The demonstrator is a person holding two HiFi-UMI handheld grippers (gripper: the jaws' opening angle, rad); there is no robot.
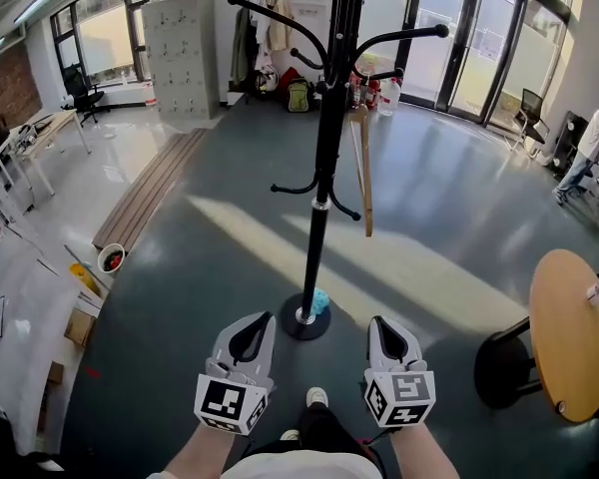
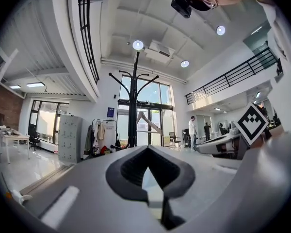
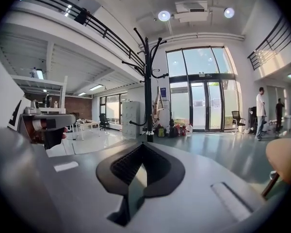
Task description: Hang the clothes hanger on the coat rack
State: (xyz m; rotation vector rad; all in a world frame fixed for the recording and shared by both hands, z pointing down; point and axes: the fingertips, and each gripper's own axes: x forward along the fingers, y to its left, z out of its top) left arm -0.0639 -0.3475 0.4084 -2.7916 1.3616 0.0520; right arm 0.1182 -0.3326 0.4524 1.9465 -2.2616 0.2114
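Seen from the head, the left gripper (image 1: pixel 263 319) and right gripper (image 1: pixel 380 323) were held low, side by side above the person's shoe (image 1: pixel 317 397), both pointing toward the round base of the black coat rack (image 1: pixel 328 138). Each gripper's own view showed its jaws pressed together with nothing between them. The wooden clothes hanger (image 1: pixel 363 173) already hung on the rack, just right of the pole and well apart from both grippers; which hook carried it could not be made out. Only the head view showed the small blue object (image 1: pixel 320 300) touching the rack's base, the wooden planks (image 1: pixel 145 198) lying on the floor to the left, and the round wooden table (image 1: pixel 571 335) at the right edge. Only the gripper views, looking upward, showed the ceiling lights (image 2: pixel 138 44) and the mezzanine railing (image 2: pixel 233 76). The floor (image 1: pixel 210 297) was dark, glossy grey-blue, crossed by pale bands of light. Beyond the rack stood a grey locker cabinet (image 1: pixel 180 53) and tall glass doors (image 1: pixel 459 38), and a person (image 1: pixel 589 148) stood far off to the right.
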